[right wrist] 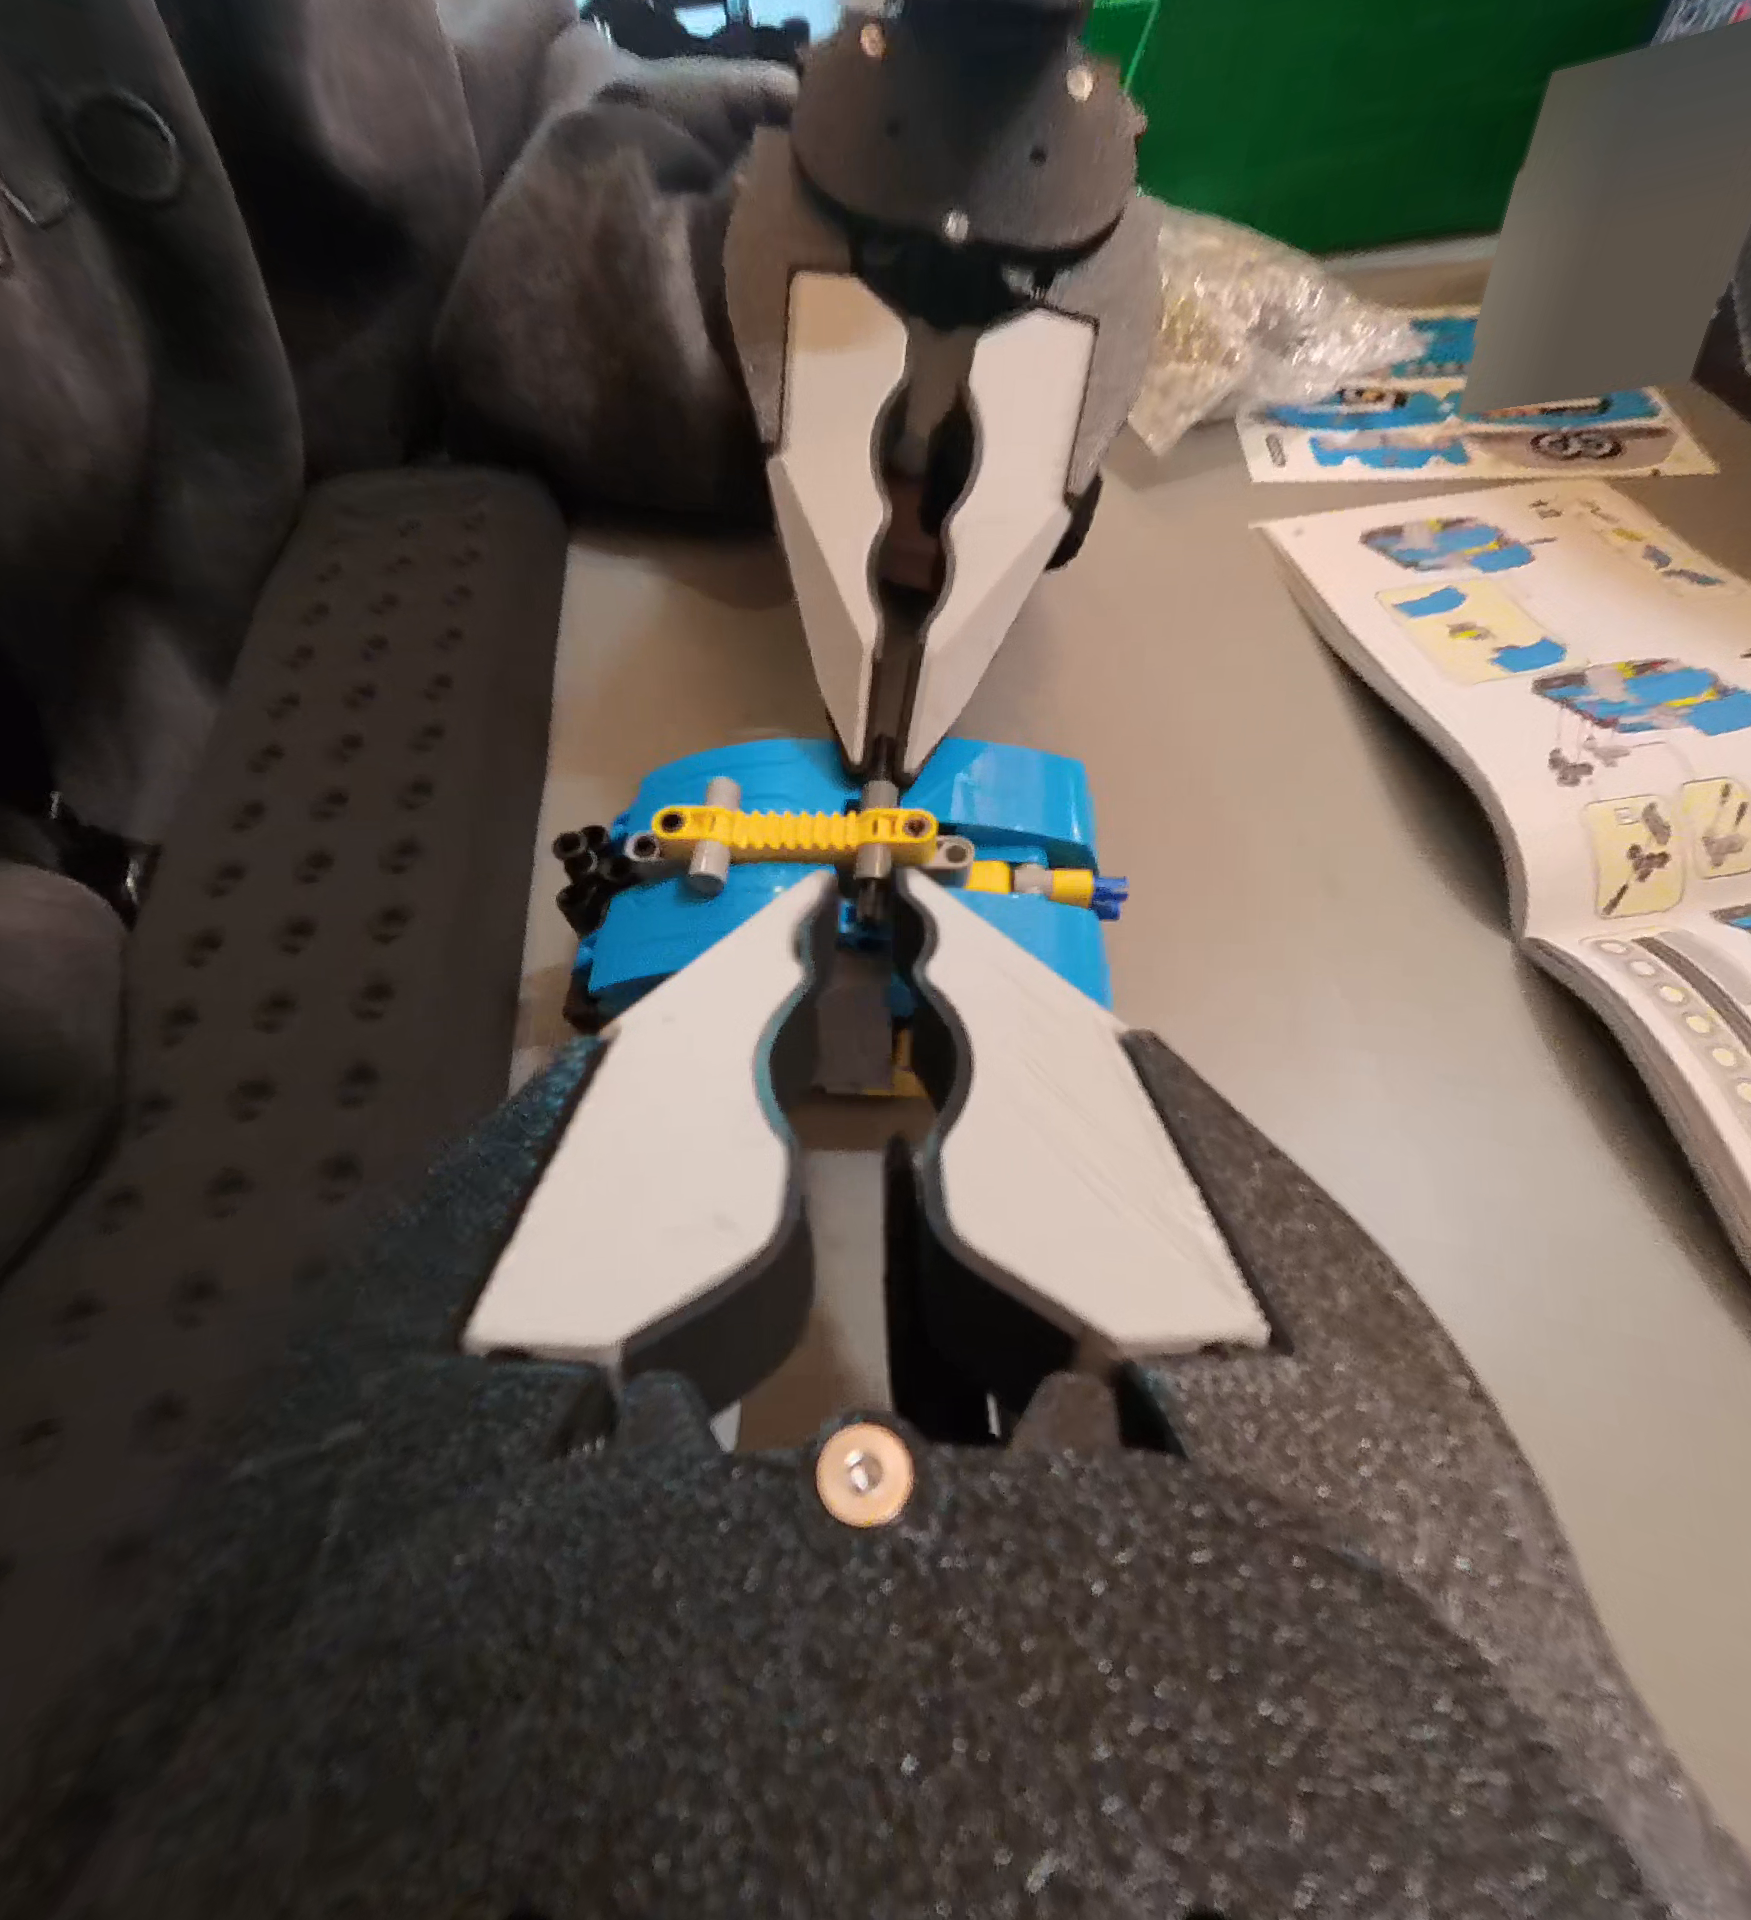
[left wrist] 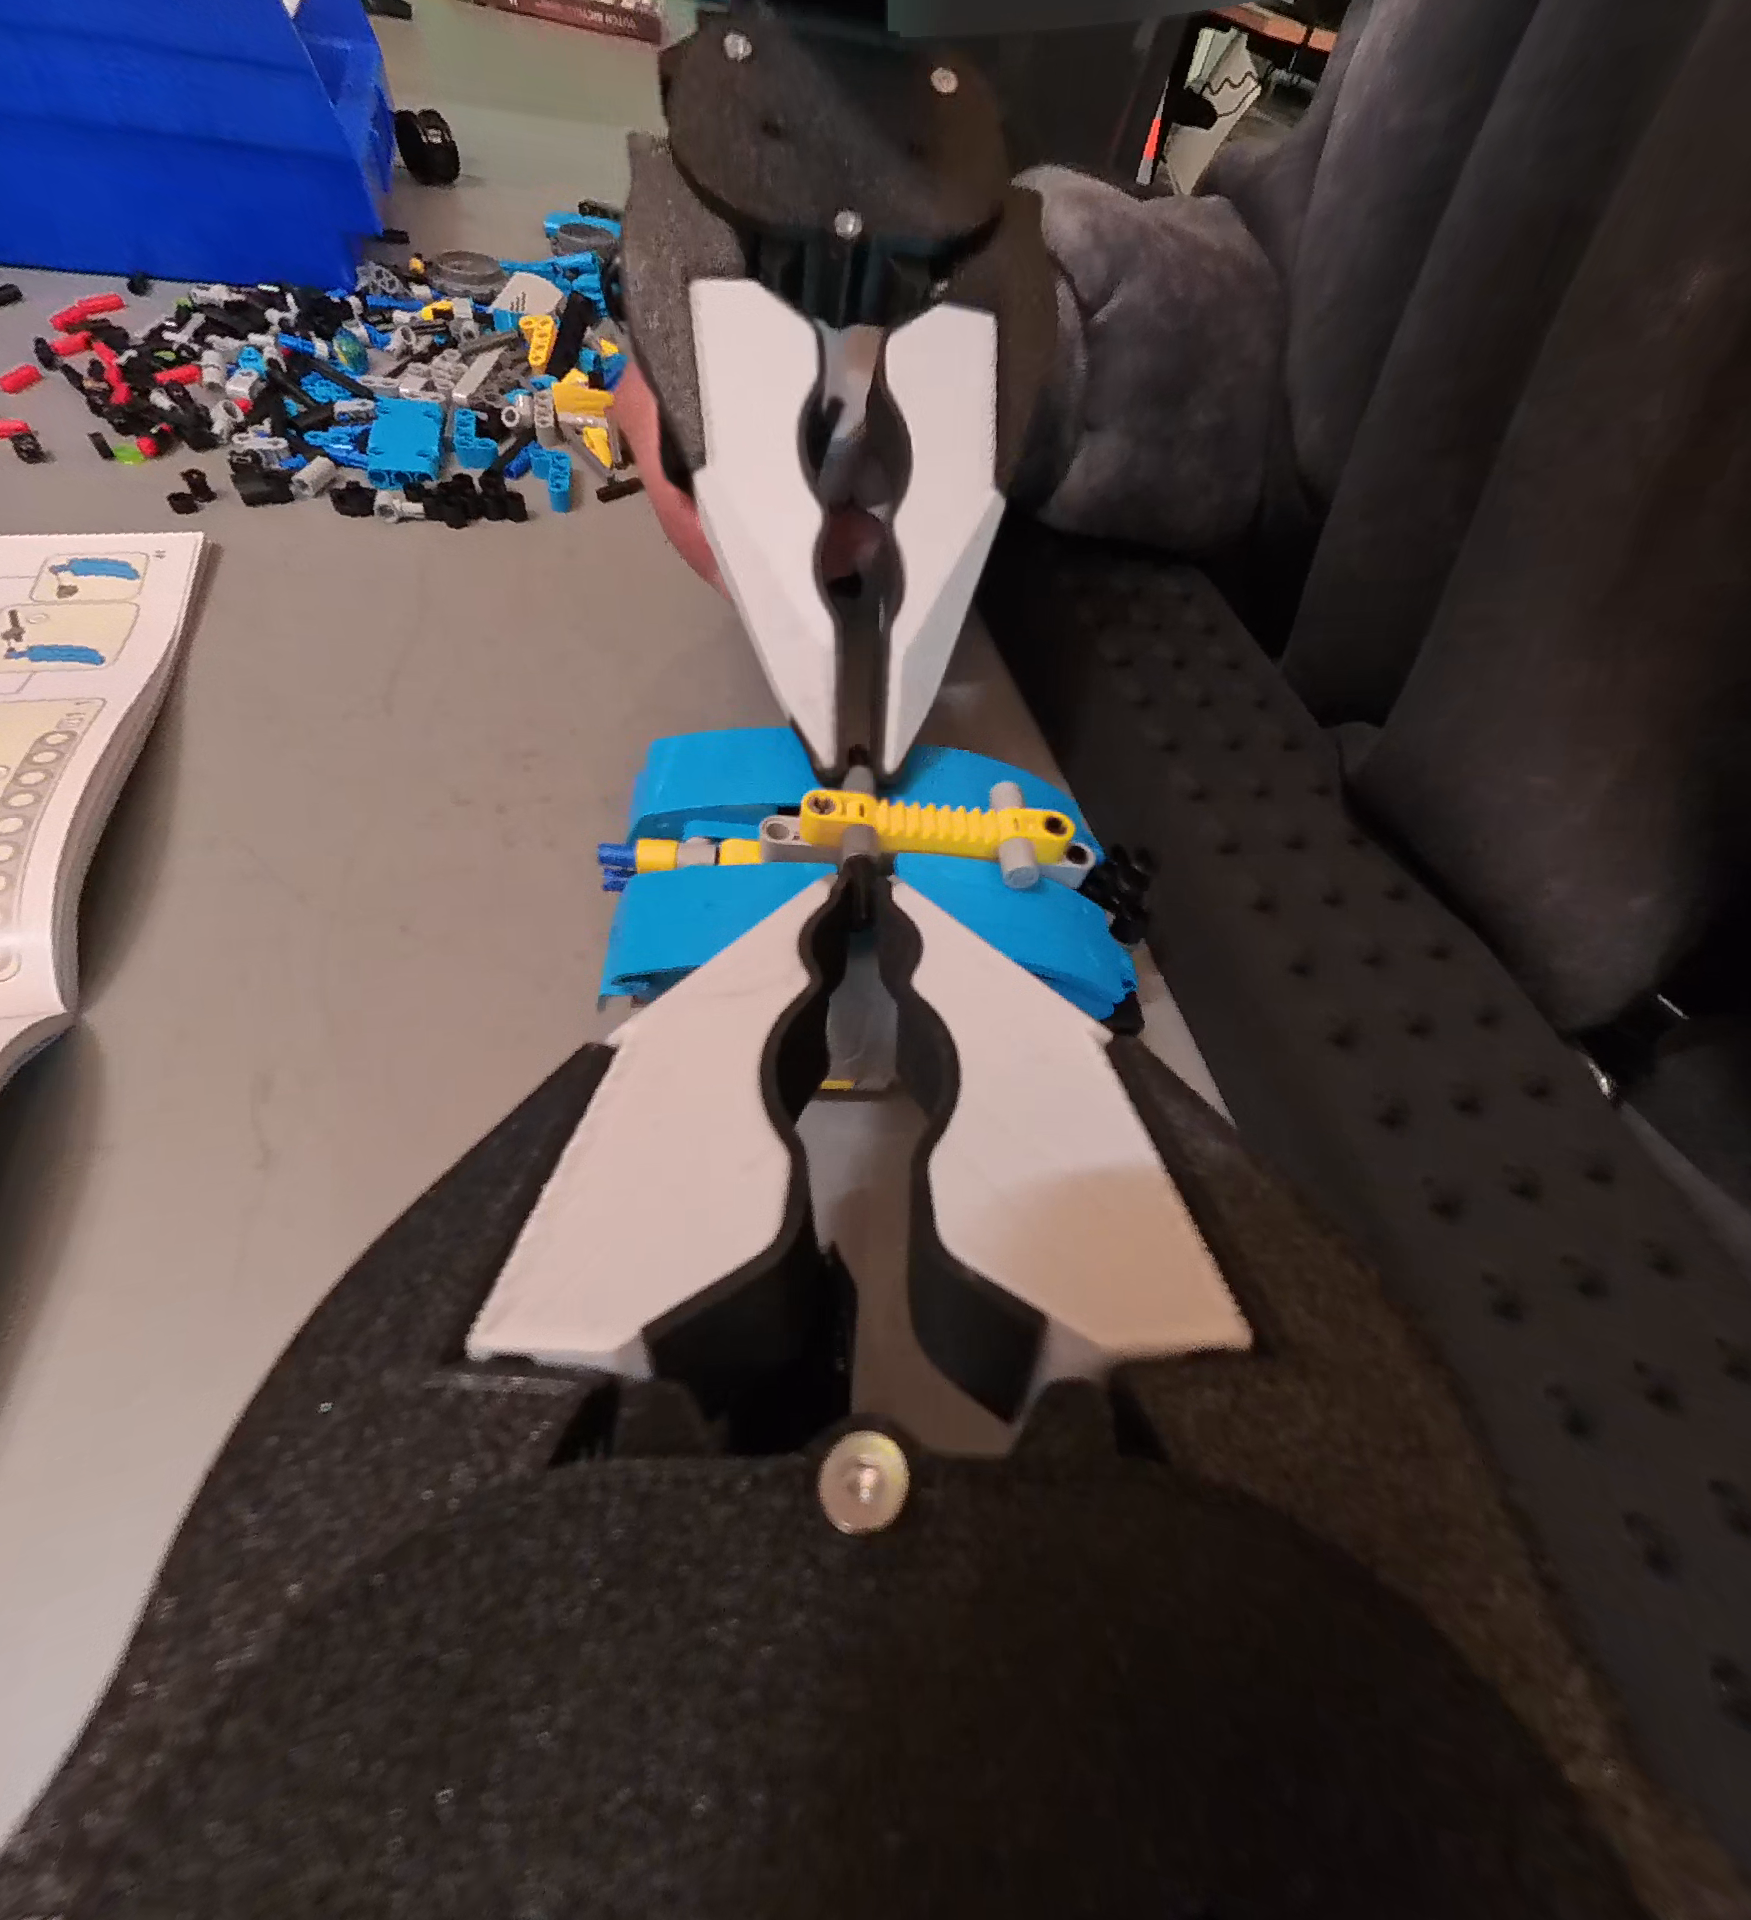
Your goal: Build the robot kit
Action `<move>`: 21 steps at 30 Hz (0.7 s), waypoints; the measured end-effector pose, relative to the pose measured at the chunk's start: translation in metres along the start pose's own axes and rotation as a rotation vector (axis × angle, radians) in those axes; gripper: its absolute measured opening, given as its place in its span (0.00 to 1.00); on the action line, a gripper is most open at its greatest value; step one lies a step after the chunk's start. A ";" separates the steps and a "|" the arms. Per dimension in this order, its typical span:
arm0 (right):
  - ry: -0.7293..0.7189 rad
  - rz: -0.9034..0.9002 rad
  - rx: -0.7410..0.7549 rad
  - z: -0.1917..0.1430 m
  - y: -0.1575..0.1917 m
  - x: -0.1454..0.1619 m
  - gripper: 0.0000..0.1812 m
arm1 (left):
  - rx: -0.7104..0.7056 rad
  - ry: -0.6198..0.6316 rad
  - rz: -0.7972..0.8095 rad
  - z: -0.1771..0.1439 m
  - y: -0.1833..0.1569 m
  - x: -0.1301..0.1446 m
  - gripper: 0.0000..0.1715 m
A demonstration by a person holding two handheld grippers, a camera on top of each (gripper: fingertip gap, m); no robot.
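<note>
Grey tabletop [left wrist: 383, 779], bordered along one edge by a black perforated pad [left wrist: 1370, 1039] and dark grey cloth [left wrist: 1473, 416].

Close to that edge, flat on the table: one blue brick assembly [left wrist: 705, 925], with one yellow toothed rack [left wrist: 938, 826] lying across its top. Crossing the rack at right angles: one thin axle [left wrist: 858, 836], grey in the middle, black at the ends. Beside it, farther along the rack: one more grey pin [left wrist: 1016, 847], untouched.

Facing each other tip to tip over the rack:
- left gripper [left wrist: 863, 891], fingers drawn together and seemingly pinching the near black end of the axle;
- right gripper [left wrist: 855, 767], fingers likewise closed on the opposite end.

Probably gripped from both ends so that the slim axle stays straight and cannot tip or slide through the rack's hole; probably left on the table so that the assembly's own weight steadies it.

Round about, well apart from both grippers:
- one open instruction booklet [left wrist: 19, 790], pages up, readable from the work spot;
- one scattered heap of loose pieces [left wrist: 331, 395], too many to count;
- stacked blue bins [left wrist: 123, 135], number unclear;
- one black tyre [left wrist: 426, 145] beside the bins;
- one sticker sheet [right wrist: 1453, 436] beyond the booklet.
</note>
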State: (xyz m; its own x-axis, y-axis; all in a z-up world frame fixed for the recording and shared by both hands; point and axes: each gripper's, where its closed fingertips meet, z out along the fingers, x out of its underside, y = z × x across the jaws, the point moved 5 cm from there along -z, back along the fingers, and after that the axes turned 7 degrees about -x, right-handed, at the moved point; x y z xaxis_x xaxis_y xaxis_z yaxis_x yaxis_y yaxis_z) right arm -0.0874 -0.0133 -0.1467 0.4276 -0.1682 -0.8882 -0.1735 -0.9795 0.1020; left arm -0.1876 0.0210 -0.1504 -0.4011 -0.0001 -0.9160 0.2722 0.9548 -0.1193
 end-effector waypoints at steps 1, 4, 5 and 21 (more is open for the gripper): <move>0.004 -0.009 0.013 0.000 0.000 0.000 0.03 | 0.001 0.000 0.001 0.000 0.000 0.000 0.02; 0.026 -0.005 0.016 0.000 -0.001 -0.002 0.03 | -0.028 0.002 0.037 0.001 -0.001 0.000 0.02; 0.024 0.001 0.014 0.001 -0.001 -0.002 0.02 | -0.041 0.001 0.052 0.001 -0.001 0.000 0.02; -0.037 0.055 0.175 -0.017 -0.022 -0.011 0.11 | -0.330 -0.012 0.034 -0.003 0.022 -0.002 0.02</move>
State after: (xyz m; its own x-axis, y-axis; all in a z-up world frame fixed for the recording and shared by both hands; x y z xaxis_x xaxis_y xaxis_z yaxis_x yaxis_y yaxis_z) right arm -0.0735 0.0079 -0.1316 0.3805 -0.2131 -0.8999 -0.3486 -0.9344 0.0739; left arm -0.1838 0.0428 -0.1502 -0.3859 0.0319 -0.9220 -0.0138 0.9991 0.0404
